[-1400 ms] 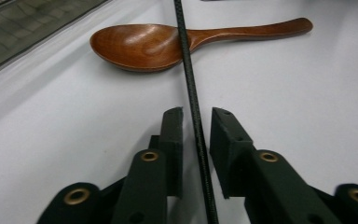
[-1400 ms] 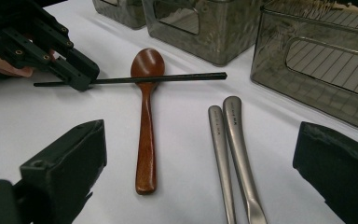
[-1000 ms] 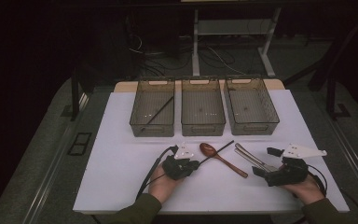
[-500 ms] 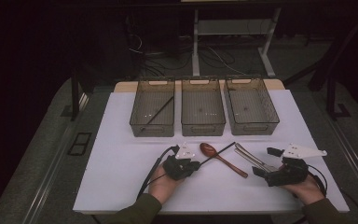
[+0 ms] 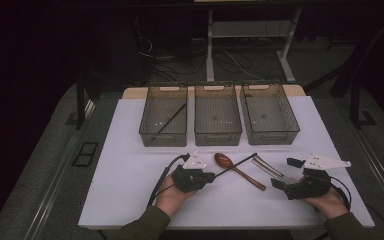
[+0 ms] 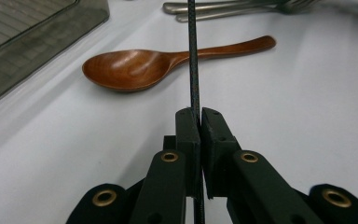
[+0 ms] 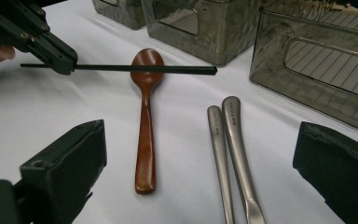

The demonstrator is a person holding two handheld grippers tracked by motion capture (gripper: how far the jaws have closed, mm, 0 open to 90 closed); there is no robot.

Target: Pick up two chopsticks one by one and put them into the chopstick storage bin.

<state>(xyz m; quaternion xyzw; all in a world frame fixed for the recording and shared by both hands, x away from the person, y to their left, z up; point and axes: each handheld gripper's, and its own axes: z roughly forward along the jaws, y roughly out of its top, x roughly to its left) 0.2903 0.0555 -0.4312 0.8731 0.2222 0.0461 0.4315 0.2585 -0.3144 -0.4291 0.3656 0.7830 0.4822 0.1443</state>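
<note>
black chopstick (image 7: 144, 68) sits pinched between your left gripper's (image 6: 200, 116) closed jaws, held level above the wooden spoon (image 7: 145, 126) on the white table (image 5: 130, 165). two metal utensil handles (image 7: 228, 140) lie just beside the spoon. your right gripper (image 5: 286, 174) rests with jaws spread wide, empty. three bins (image 5: 217, 137) stand behind; another chopstick (image 5: 170, 120) lies in the left one.

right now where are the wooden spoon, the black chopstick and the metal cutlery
wooden spoon (image 7: 147, 70), right gripper view, on its bowl
black chopstick (image 7: 177, 69), right gripper view, near its free end
metal cutlery (image 7: 231, 123), right gripper view, on one handle
</note>
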